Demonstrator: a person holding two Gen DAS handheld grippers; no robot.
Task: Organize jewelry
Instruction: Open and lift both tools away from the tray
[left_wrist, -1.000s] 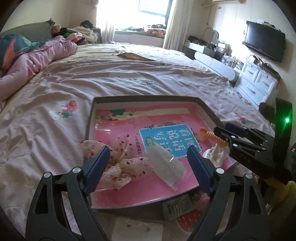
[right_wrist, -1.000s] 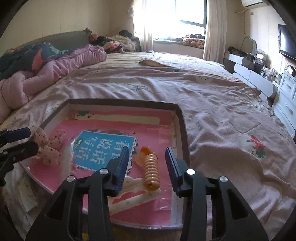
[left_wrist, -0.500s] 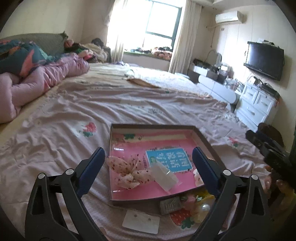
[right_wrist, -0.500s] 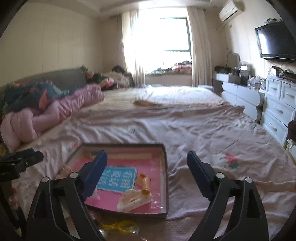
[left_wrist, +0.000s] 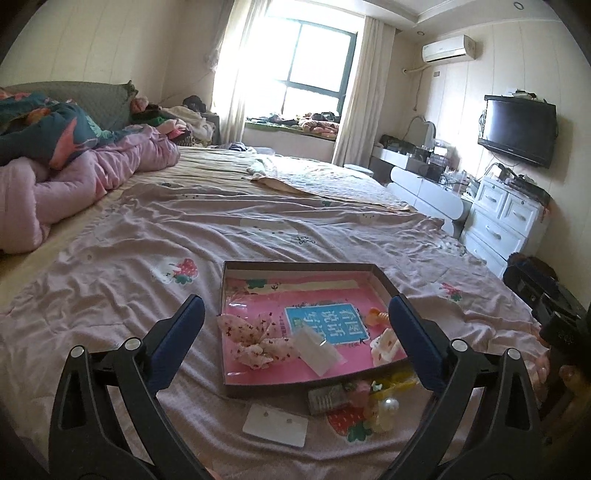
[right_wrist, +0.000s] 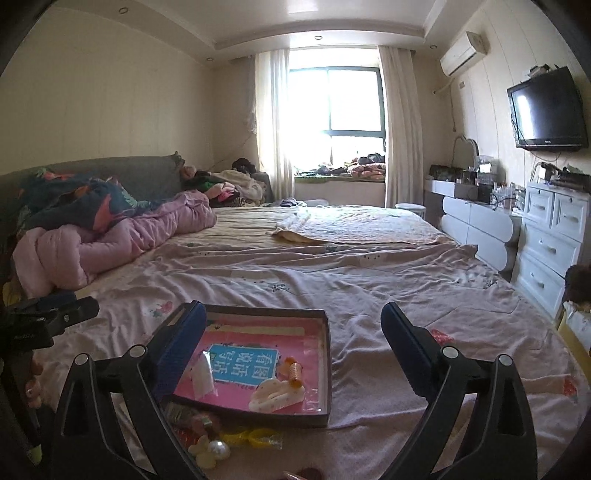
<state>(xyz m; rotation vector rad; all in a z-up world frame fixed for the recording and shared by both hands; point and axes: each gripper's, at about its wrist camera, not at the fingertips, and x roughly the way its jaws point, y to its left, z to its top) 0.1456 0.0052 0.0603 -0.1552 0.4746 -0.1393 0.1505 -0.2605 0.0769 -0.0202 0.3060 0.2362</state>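
Jewelry, small yellow and pearl trinkets (left_wrist: 384, 402) on the pink sheet just before the shallow pink-lined cardboard tray (left_wrist: 295, 389), awaits pickup; both left gripper (left_wrist: 295, 341) and right gripper (right_wrist: 293, 349) are opening wide, empty, so descend squarely over one piece.

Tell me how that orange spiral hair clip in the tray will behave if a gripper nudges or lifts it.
The orange spiral hair clip is ribbed and roughly cylindrical, so it may roll when nudged. It lies on glossy pink lining in the tray, so it probably slides easily too. It looks like small plastic, likely light; the ribs should give pads some purchase, though it might flex or pop out.
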